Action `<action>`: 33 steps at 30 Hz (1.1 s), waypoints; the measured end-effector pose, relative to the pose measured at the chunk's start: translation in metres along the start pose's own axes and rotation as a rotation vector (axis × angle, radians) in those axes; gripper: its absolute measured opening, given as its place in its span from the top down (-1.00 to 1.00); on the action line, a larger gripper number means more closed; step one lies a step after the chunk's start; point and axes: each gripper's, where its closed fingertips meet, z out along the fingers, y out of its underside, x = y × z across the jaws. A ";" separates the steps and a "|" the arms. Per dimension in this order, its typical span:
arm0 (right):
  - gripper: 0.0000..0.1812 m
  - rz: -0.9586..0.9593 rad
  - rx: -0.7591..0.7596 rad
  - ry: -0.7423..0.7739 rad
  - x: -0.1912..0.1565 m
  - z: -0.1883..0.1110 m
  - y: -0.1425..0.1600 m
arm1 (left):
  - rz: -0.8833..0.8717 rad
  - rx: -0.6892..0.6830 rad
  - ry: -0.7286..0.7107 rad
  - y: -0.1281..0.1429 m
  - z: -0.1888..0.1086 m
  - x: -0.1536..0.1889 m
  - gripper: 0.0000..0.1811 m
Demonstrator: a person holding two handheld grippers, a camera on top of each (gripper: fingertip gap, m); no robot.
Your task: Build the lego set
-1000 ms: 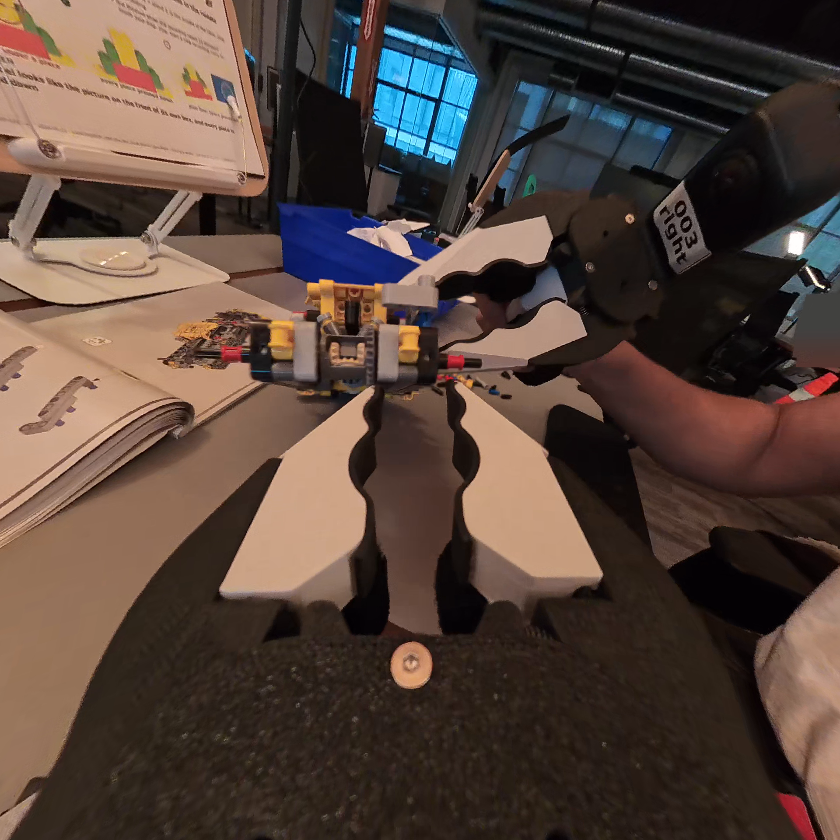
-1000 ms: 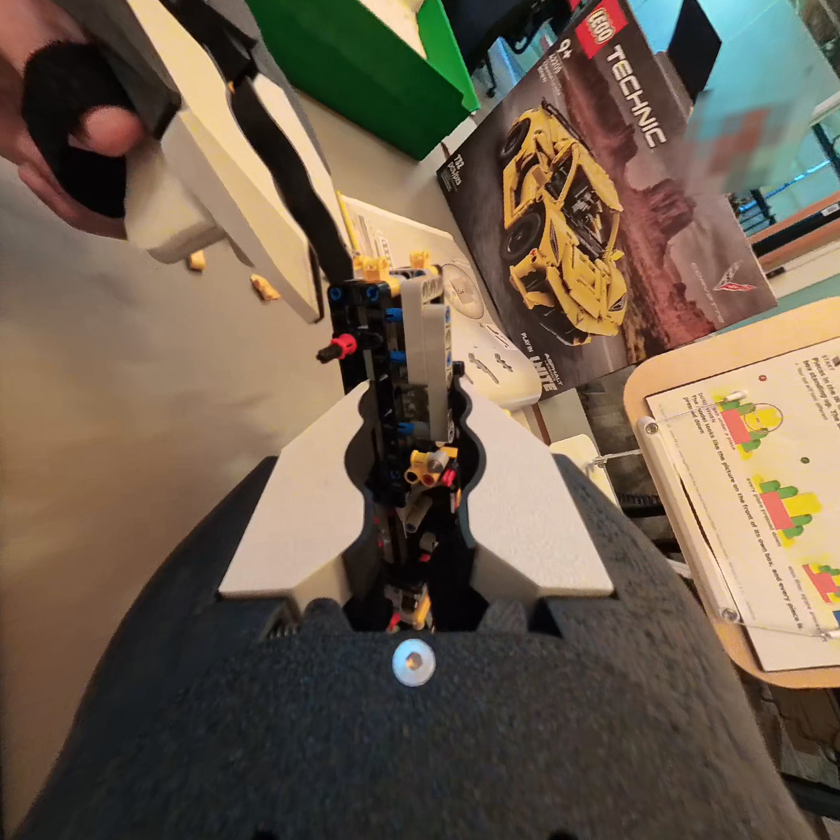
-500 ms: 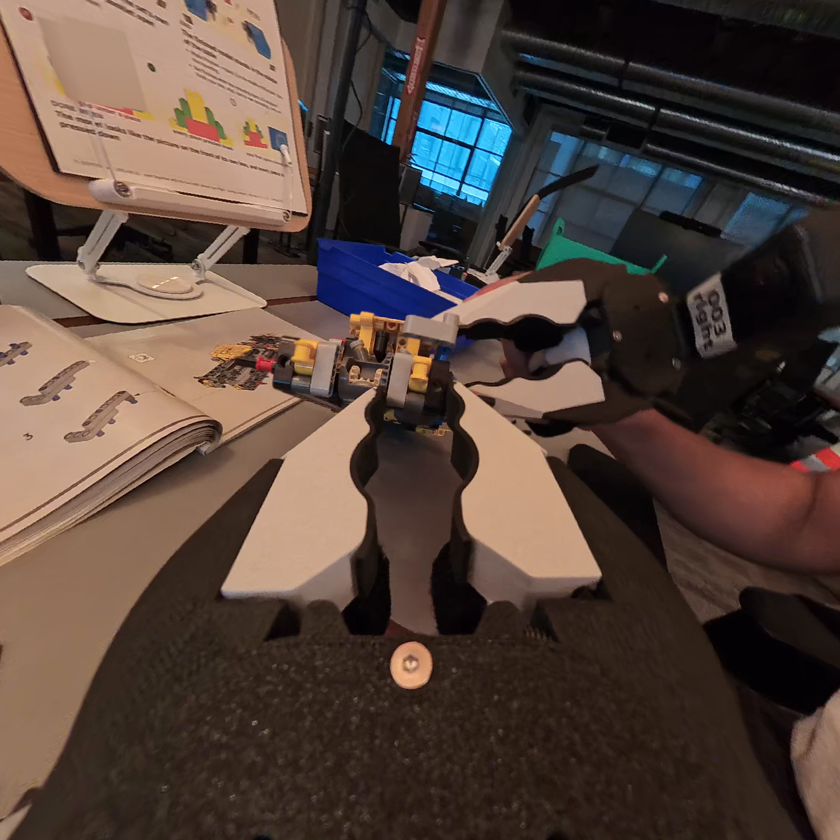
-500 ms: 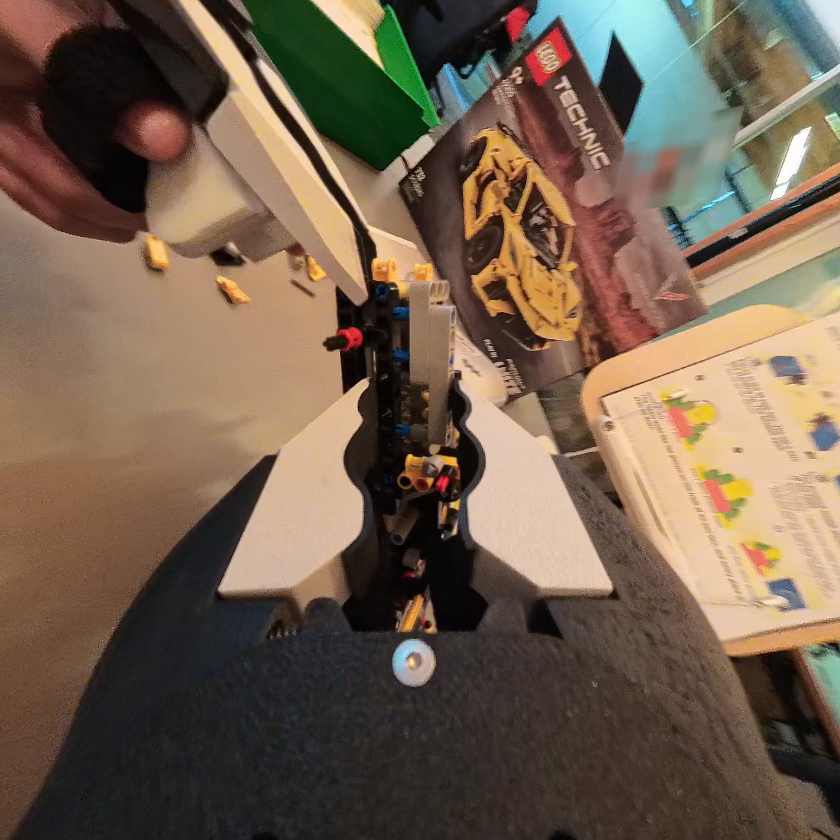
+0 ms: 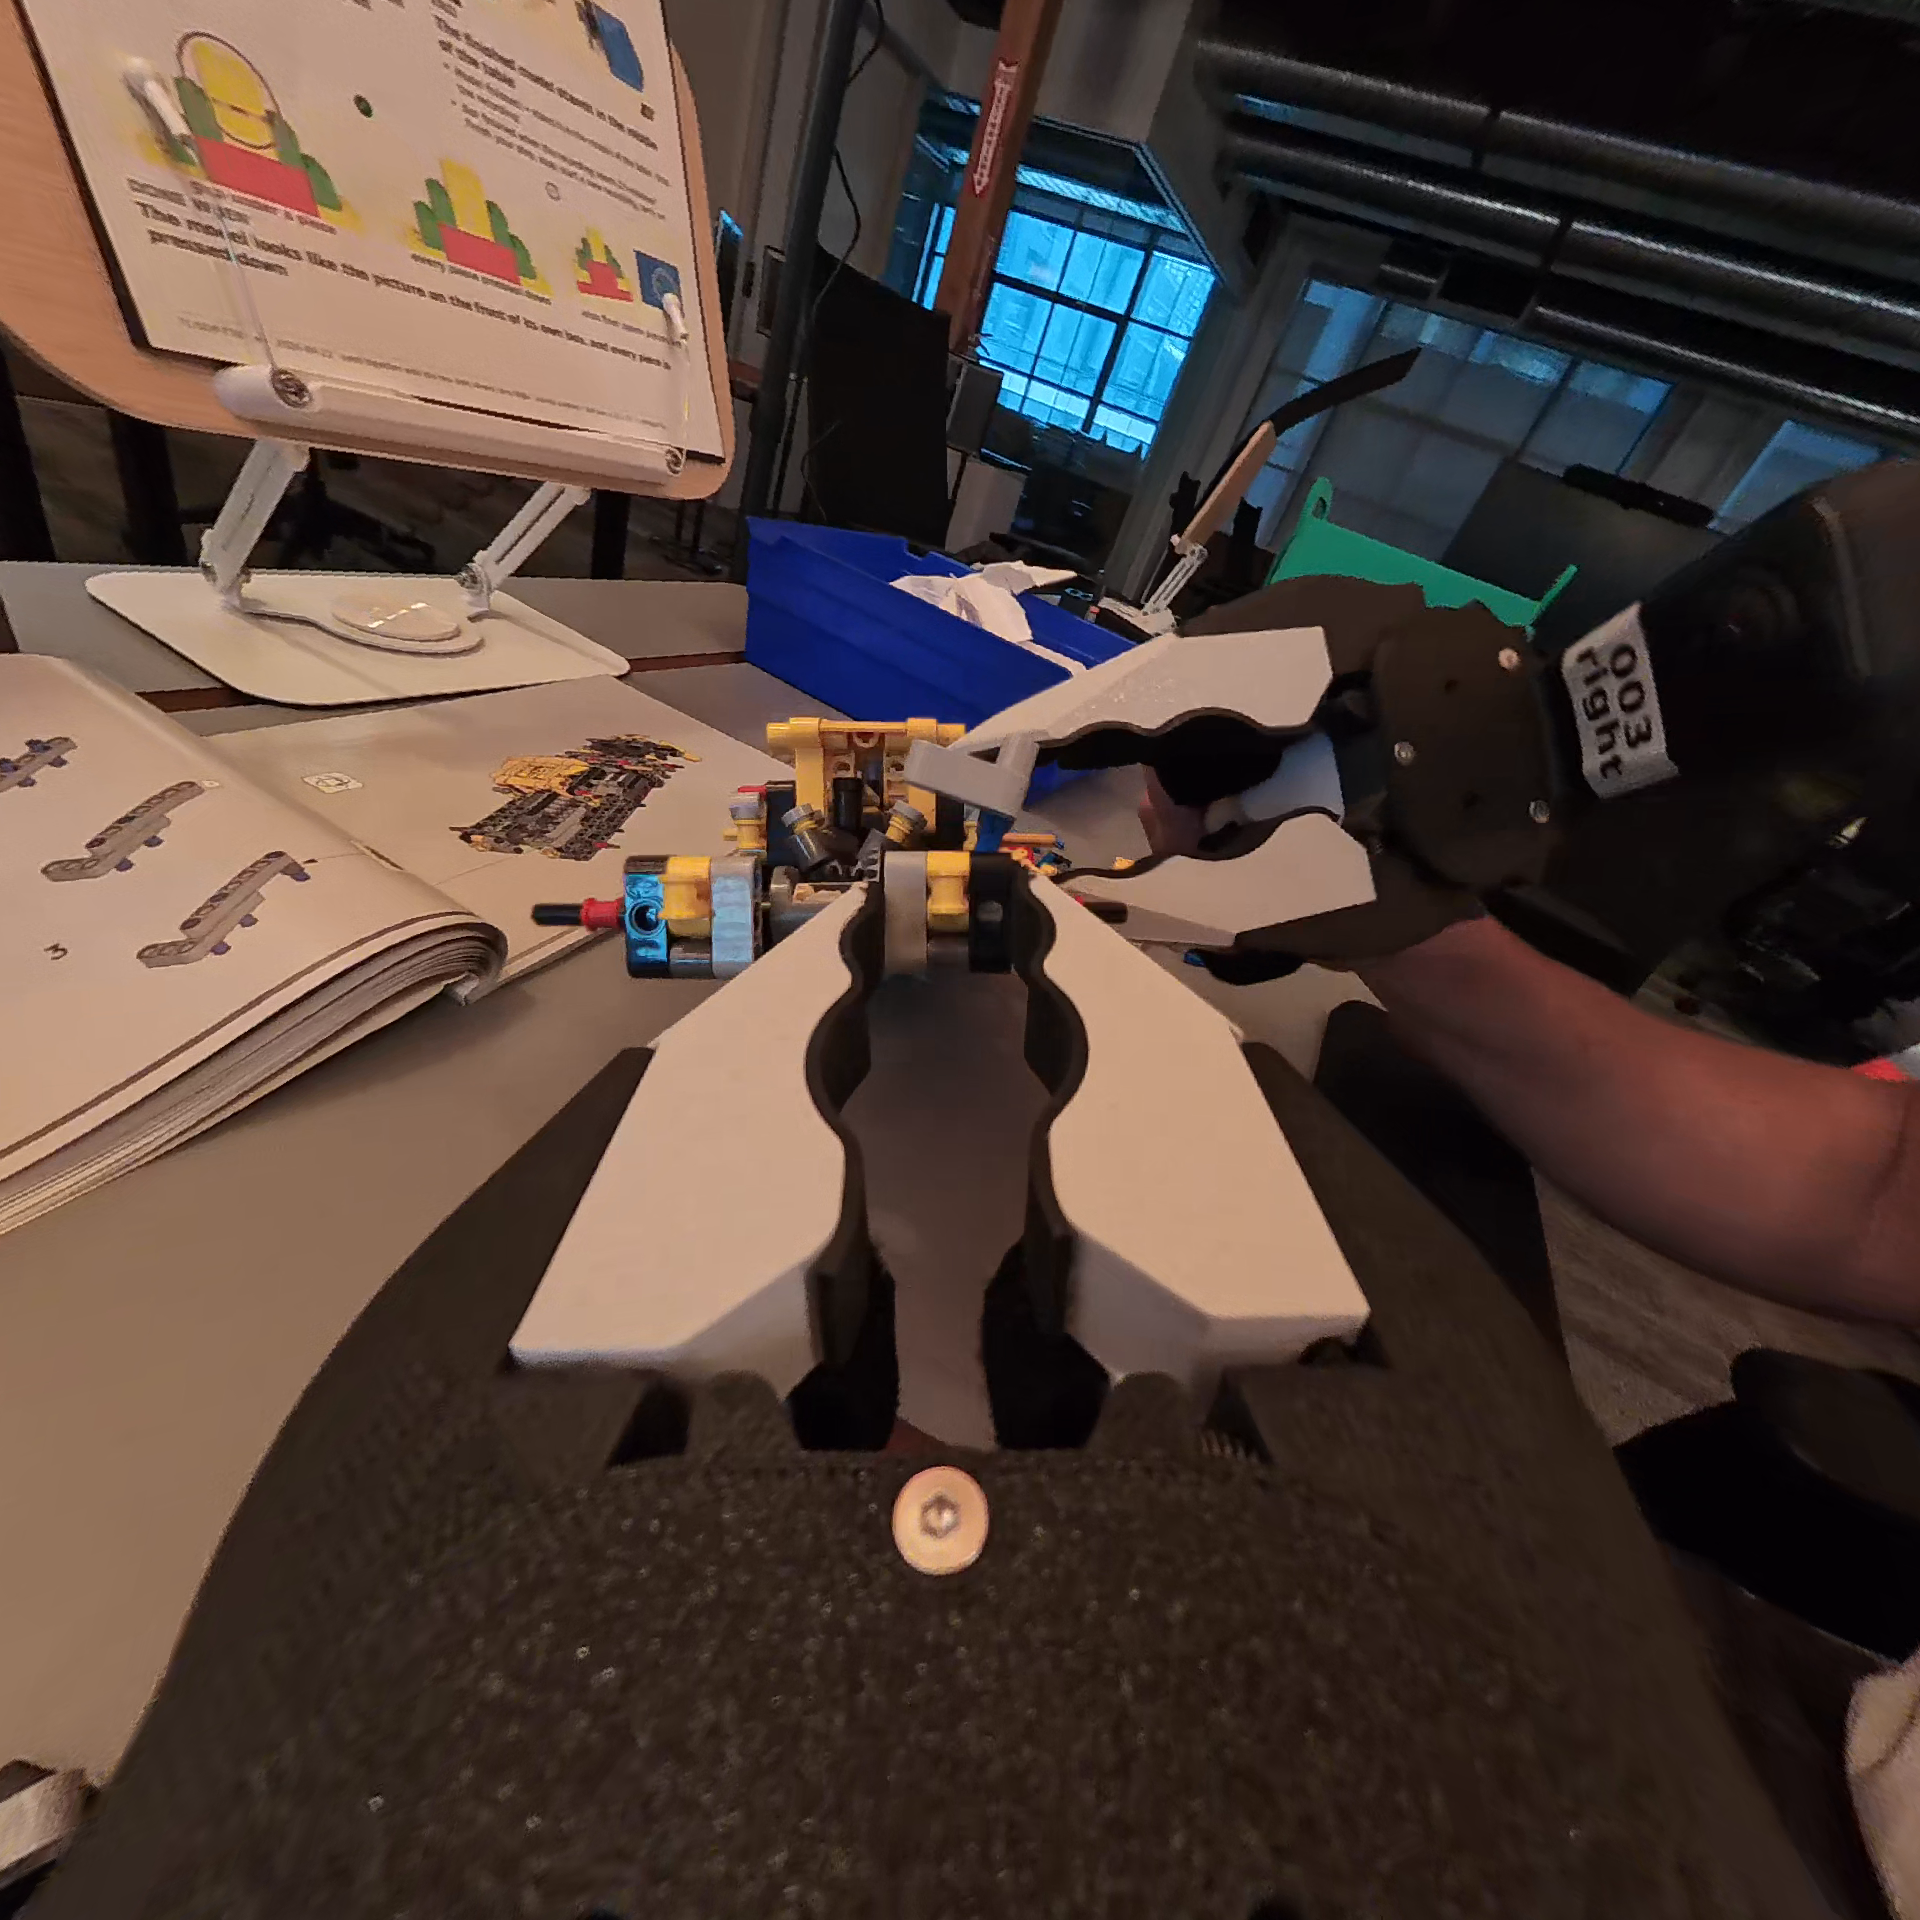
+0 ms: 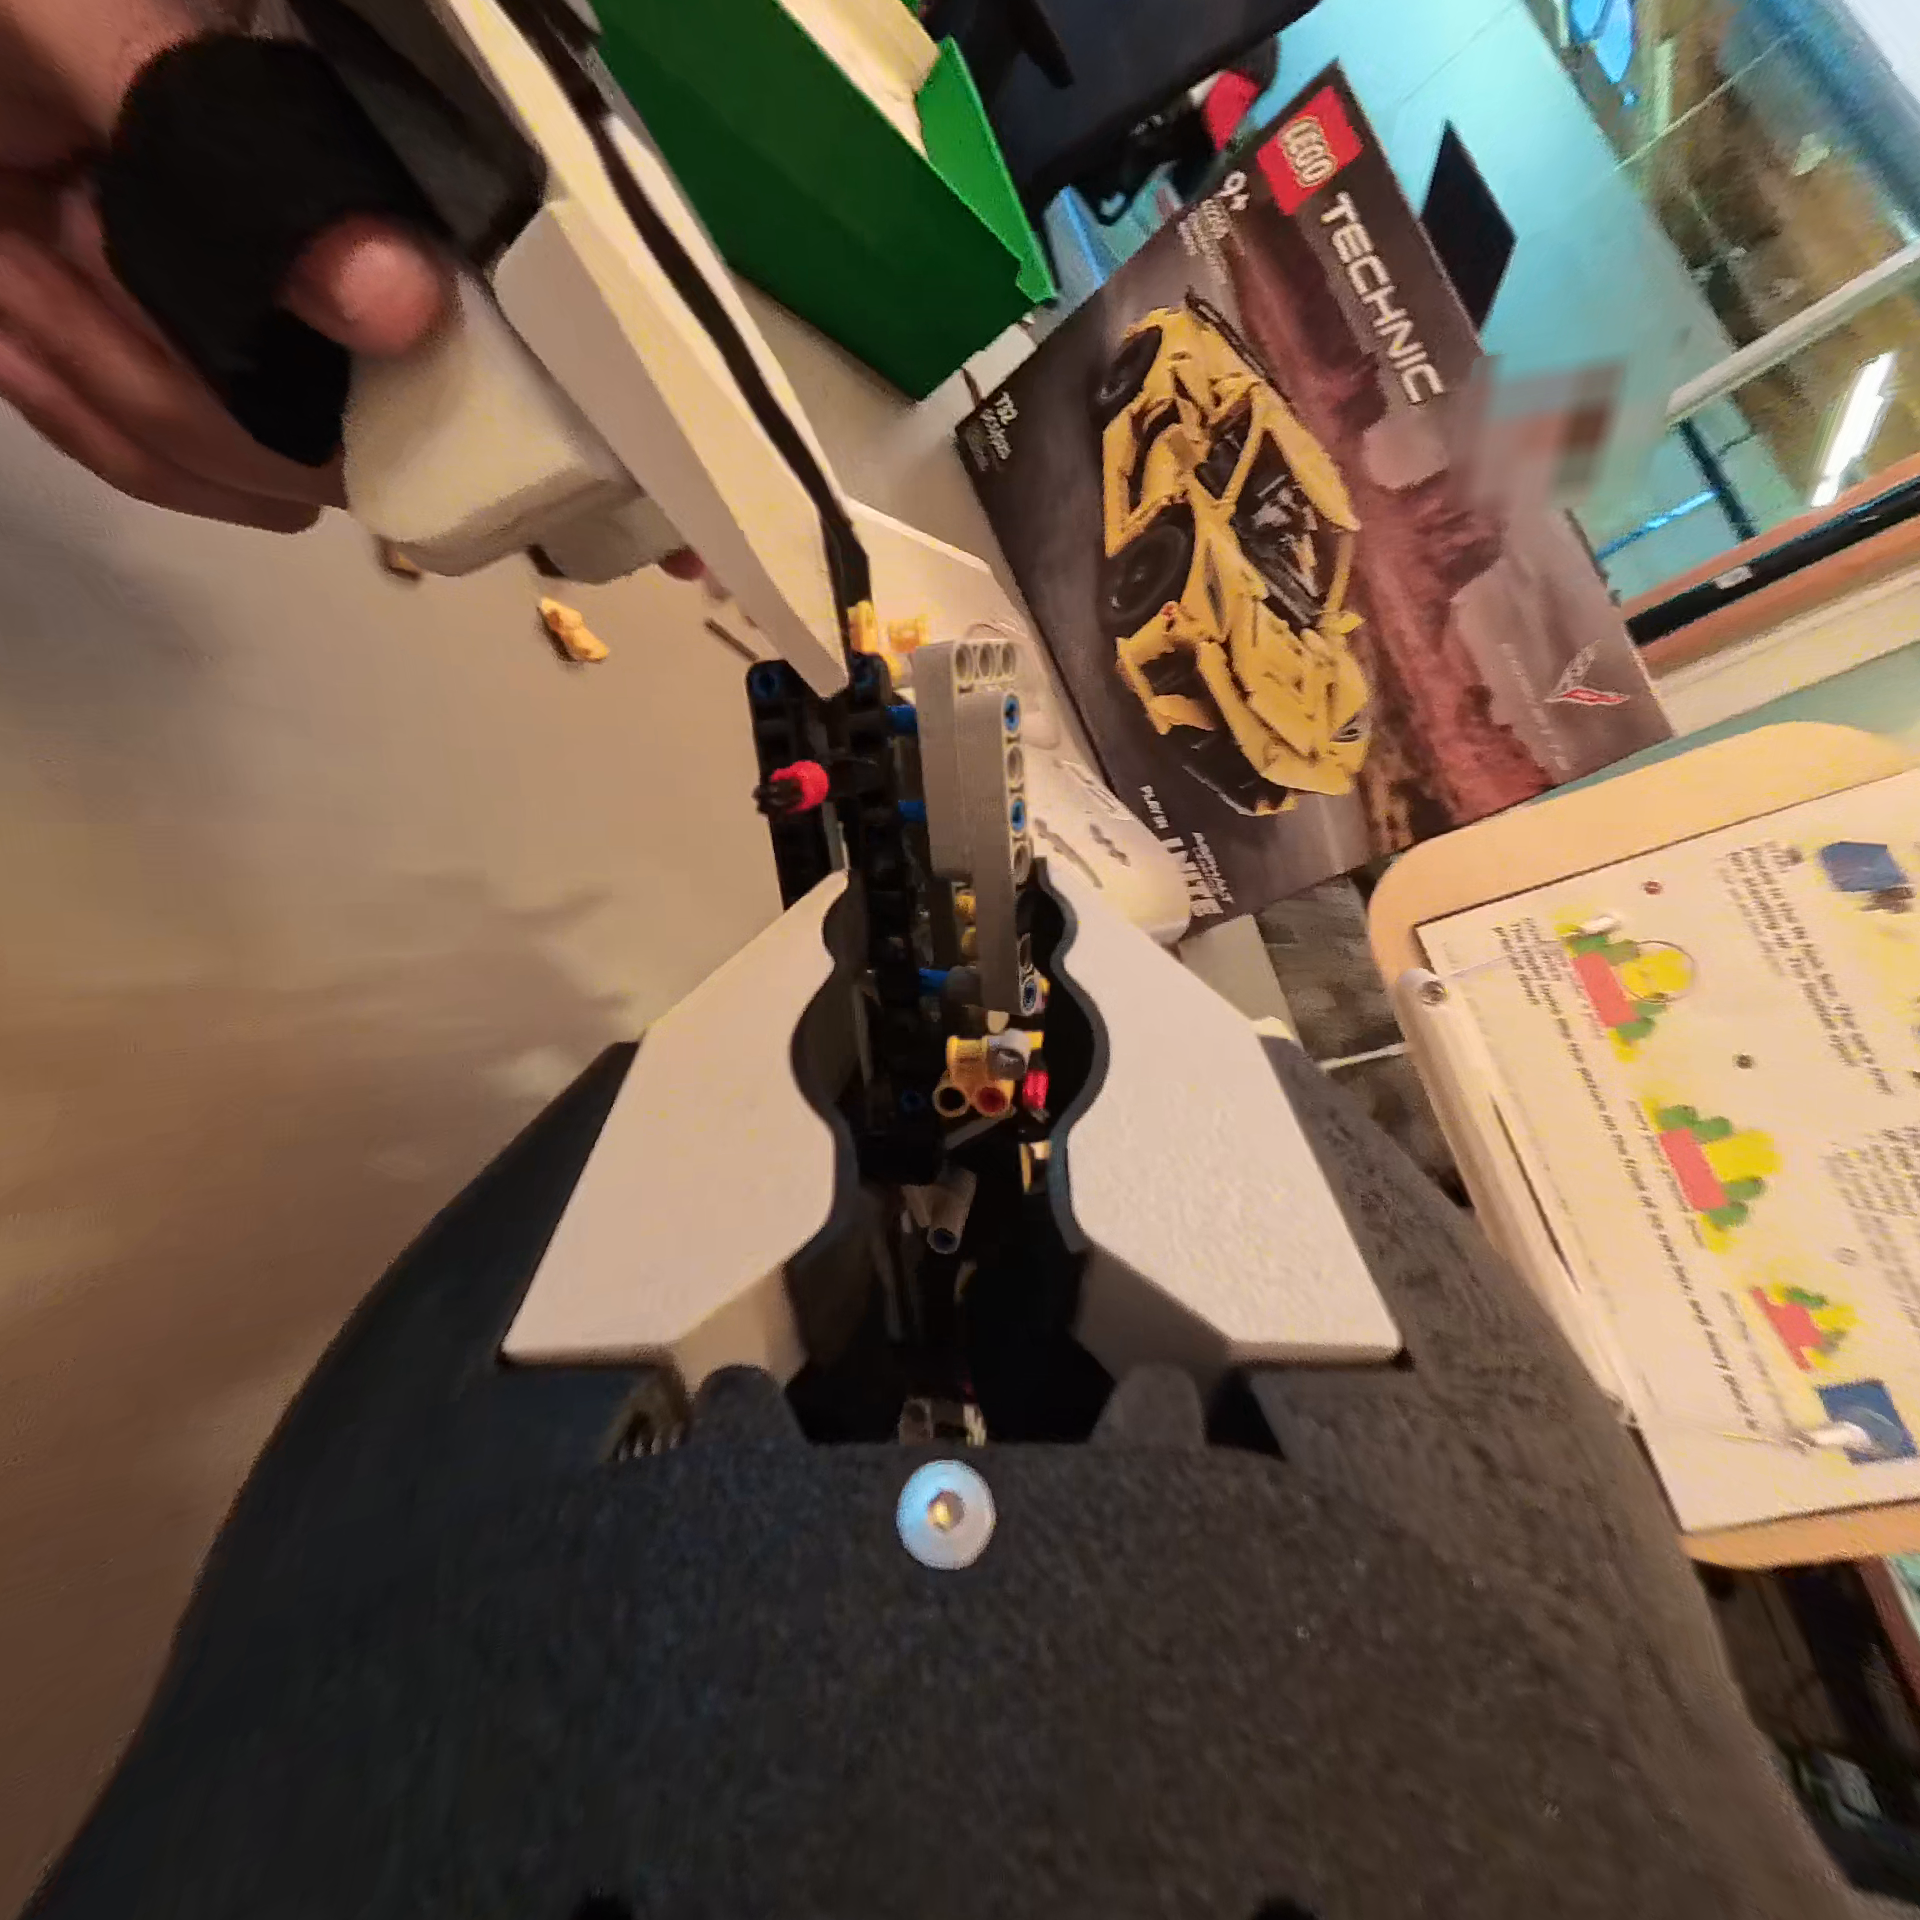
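Note:
A partly built lego assembly [image 5: 717,904] of yellow, grey and black parts with a red-tipped axle is held above the table between both grippers. My left gripper [image 5: 945,904] is shut on its near right end, with a grey and yellow part between the tips. My right gripper [image 5: 1023,842] comes in from the right with its jaws over and under the assembly. In the right wrist view the assembly [image 6: 977,790] runs lengthwise between my right gripper [image 6: 940,914], which is shut on it. The left gripper [image 6: 831,644] meets its far end.
An open instruction booklet [image 5: 260,883] lies on the grey table [image 5: 208,1299] at the left. A stand with a printed sheet [image 5: 395,208] and a blue bin [image 5: 862,623] are behind. A green bin [image 6: 831,177], the set's box [image 6: 1299,499] and loose yellow pieces [image 6: 571,629] are nearby. The left gripper's tips are roughly 4 cm from the right gripper's.
The left gripper has shifted from under the middle of the assembly to around its right end. The assembly has turned a little. The right gripper has kept its hold.

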 end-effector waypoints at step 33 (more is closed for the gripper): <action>0.65 -0.088 -0.049 0.029 -0.024 0.007 0.013 | 0.069 -0.254 0.065 0.041 0.003 -0.005 0.60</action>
